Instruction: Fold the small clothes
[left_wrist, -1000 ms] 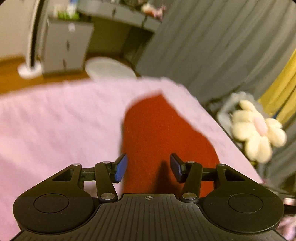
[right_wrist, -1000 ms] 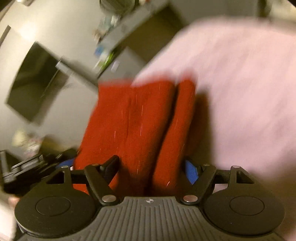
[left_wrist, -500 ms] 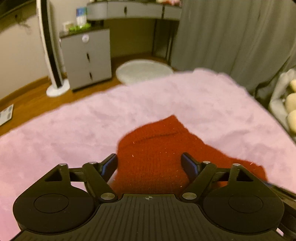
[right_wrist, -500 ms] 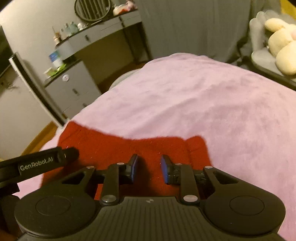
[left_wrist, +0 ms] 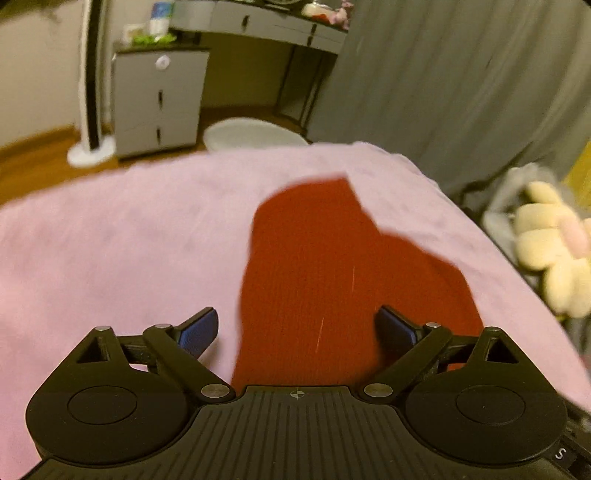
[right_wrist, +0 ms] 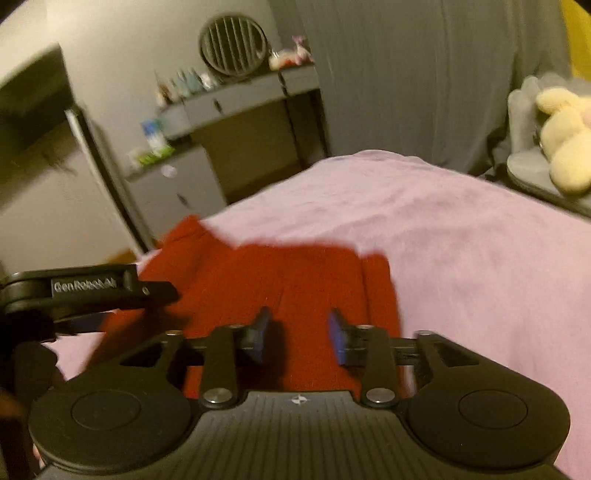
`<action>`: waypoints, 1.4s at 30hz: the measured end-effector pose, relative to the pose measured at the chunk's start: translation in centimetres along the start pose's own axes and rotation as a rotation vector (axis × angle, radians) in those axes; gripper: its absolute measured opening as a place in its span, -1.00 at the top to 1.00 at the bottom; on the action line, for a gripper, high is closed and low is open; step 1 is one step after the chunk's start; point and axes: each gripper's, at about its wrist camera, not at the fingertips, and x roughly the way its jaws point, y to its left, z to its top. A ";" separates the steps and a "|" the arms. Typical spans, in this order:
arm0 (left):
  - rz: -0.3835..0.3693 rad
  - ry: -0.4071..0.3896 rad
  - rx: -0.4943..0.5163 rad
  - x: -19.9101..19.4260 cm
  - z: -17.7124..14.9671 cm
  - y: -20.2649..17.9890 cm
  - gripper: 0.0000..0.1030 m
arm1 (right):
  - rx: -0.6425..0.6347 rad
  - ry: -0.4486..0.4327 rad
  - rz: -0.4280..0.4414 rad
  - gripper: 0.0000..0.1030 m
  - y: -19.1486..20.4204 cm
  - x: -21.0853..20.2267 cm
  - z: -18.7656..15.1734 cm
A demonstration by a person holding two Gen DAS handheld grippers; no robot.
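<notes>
A small red knit garment lies flat on the pink blanket. My left gripper is open wide and empty, its fingers straddling the garment's near left part. In the right wrist view the same red garment lies in front of my right gripper, which is open with its blue pads apart over the cloth. The left gripper's body shows at the left of that view, over the garment's left end.
A grey drawer cabinet and a desk stand beyond the bed. A white round rug lies on the floor. A cream plush flower sits to the right, with grey curtains behind.
My right gripper has opened from nearly shut and let go of the red cloth. My left gripper has swung and stays open. The garment now lies flat on the blanket.
</notes>
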 end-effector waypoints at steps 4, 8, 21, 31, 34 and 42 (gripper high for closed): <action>-0.028 0.037 -0.050 -5.4 -6.4 2.3 -0.87 | 0.064 0.131 0.013 -0.18 -1.4 -4.6 -5.0; -0.019 0.067 0.009 -6.7 -9.8 1.5 -0.87 | 0.215 0.200 0.082 -0.20 -2.7 -5.9 -6.5; 0.246 0.105 0.119 -4.8 -9.3 0.0 -0.81 | 0.782 0.138 0.269 0.35 -5.6 -3.0 -8.3; 0.294 0.155 0.078 -5.0 -9.0 -0.1 -0.82 | 0.589 0.138 0.111 0.70 -5.9 -3.0 -7.8; 0.304 0.167 0.087 -5.6 -9.0 0.1 -0.82 | 0.414 0.140 0.023 0.59 -4.2 -3.7 -6.8; 0.247 0.026 0.041 -10.4 -7.1 0.7 -0.84 | 0.113 -0.037 -0.083 0.33 0.1 -7.6 -3.1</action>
